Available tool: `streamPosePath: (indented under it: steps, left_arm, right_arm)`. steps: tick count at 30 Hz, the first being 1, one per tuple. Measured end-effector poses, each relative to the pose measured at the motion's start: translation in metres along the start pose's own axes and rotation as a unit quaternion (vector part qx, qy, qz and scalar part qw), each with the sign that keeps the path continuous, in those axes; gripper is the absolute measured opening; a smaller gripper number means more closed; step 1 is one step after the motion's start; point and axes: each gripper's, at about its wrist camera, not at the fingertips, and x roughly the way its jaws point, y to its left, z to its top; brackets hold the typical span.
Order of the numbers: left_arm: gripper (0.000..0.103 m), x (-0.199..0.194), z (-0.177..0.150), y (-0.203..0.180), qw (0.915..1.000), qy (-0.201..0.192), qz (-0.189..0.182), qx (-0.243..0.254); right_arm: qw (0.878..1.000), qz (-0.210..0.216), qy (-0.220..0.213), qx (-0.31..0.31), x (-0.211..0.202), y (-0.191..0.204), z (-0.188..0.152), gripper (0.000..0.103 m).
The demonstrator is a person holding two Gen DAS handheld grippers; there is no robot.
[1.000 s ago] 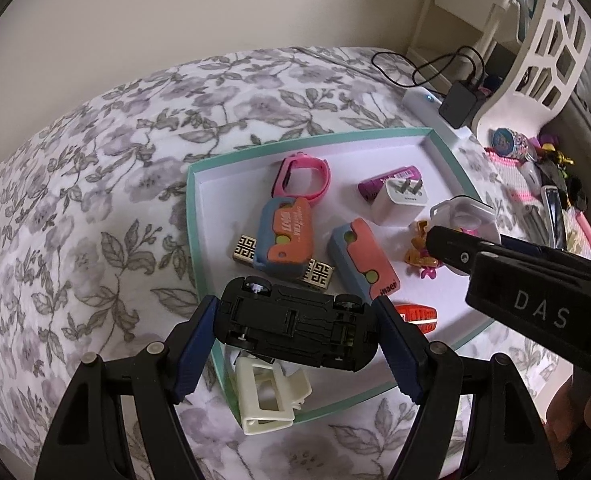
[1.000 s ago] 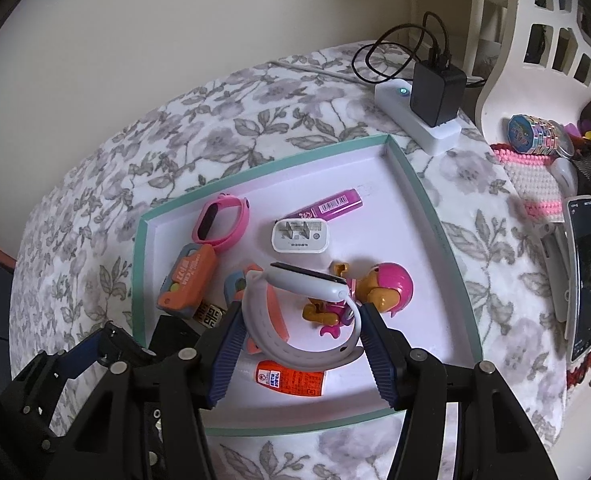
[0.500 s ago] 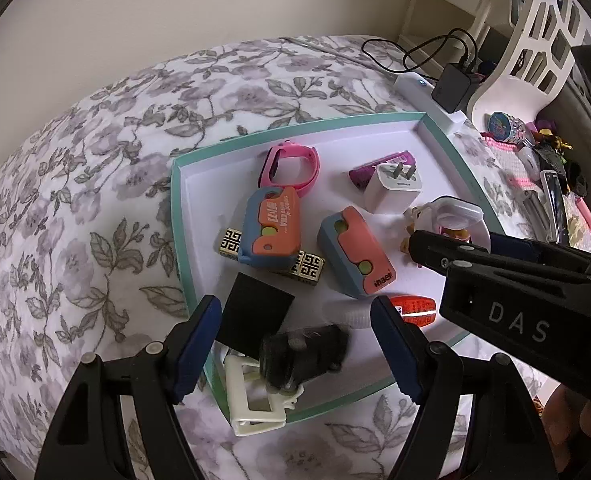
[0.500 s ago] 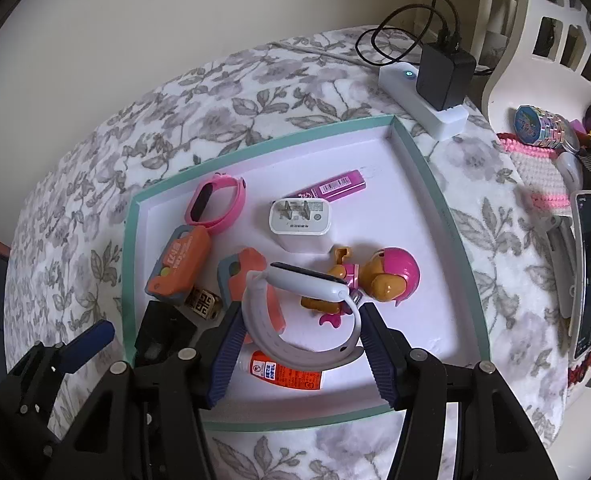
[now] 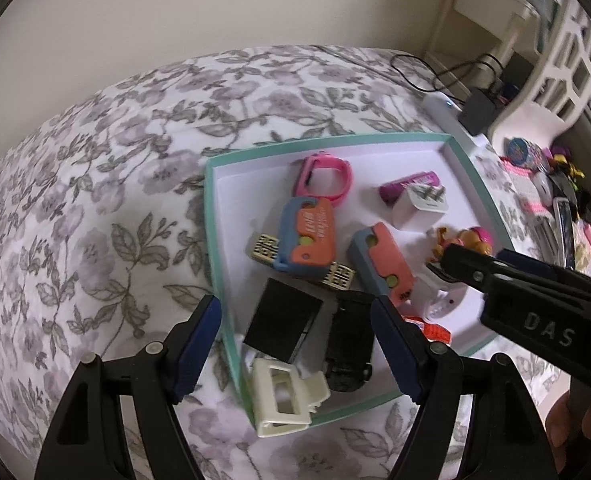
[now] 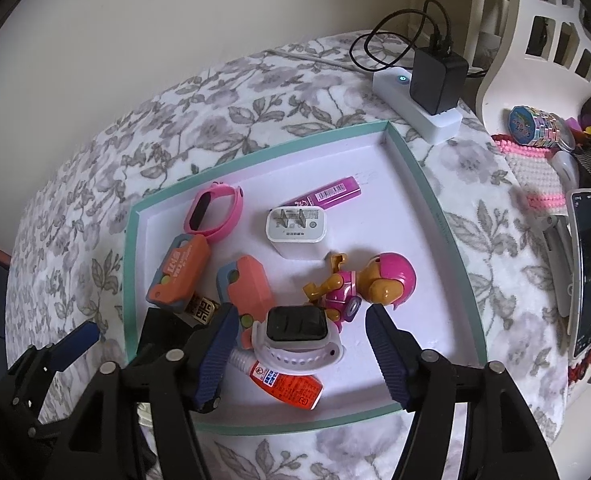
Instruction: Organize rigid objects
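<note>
Tongs on the right [image 6: 299, 354] are hovering over a shallow teal-rimmed tray [image 6: 431, 184], their jaws opening, with a white smartwatch [image 6: 297, 336] lying free between them on the tray floor, partly over a red-and-white tube [image 6: 289, 386]. Tongs on the left [image 5: 295, 344] are hanging wide and empty above the tray's near corner, over a black toy car [image 5: 349, 344], a black square box [image 5: 281, 326] and a cream clip [image 5: 283, 400]. Farther in are lying two orange-and-blue cases [image 6: 179, 272], a pink watch band [image 6: 215, 214], a white plug [image 6: 297, 232], a purple tube [image 6: 327, 196] and a pink-helmeted toy pup [image 6: 363, 284]. A floral-covered bed [image 5: 95, 200] is carrying the tray.
</note>
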Motion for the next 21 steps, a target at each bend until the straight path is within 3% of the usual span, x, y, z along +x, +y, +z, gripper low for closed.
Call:
streamPosePath:
  steps: [6, 10, 11, 15, 17, 21]
  left_arm:
    - [0.081, -0.003, 0.003, 0.031, 0.9982, -0.009, 0.024, -0.054]
    - [0.088, -0.007, 0.003, 0.056, 0.9944, -0.026, 0.051, -0.089]
    - [0.095, -0.009, 0.003, 0.062, 0.9933, -0.030, 0.054, -0.098]
    - [0.096, -0.014, 0.001, 0.081, 0.9893, -0.045, 0.068, -0.121]
    - [0.096, -0.018, -0.001, 0.086, 0.9876, -0.051, 0.080, -0.125]
    - [0.096, -0.026, -0.007, 0.090, 0.9860, -0.061, 0.094, -0.123]
  right_arm:
    - [1.000, -0.005, -0.003, -0.009, 0.000, 0.003, -0.001, 0.070]
    - [1.000, -0.005, -0.011, -0.022, -0.001, 0.010, -0.002, 0.086]
    - [1.000, -0.004, -0.014, -0.025, -0.002, 0.012, -0.002, 0.086]
    - [0.999, -0.003, -0.027, -0.037, -0.006, 0.020, -0.004, 0.089]
    - [0.999, -0.003, -0.030, -0.042, -0.006, 0.025, -0.005, 0.103]
    - [0.998, -0.003, -0.037, -0.050, -0.008, 0.031, -0.009, 0.103]
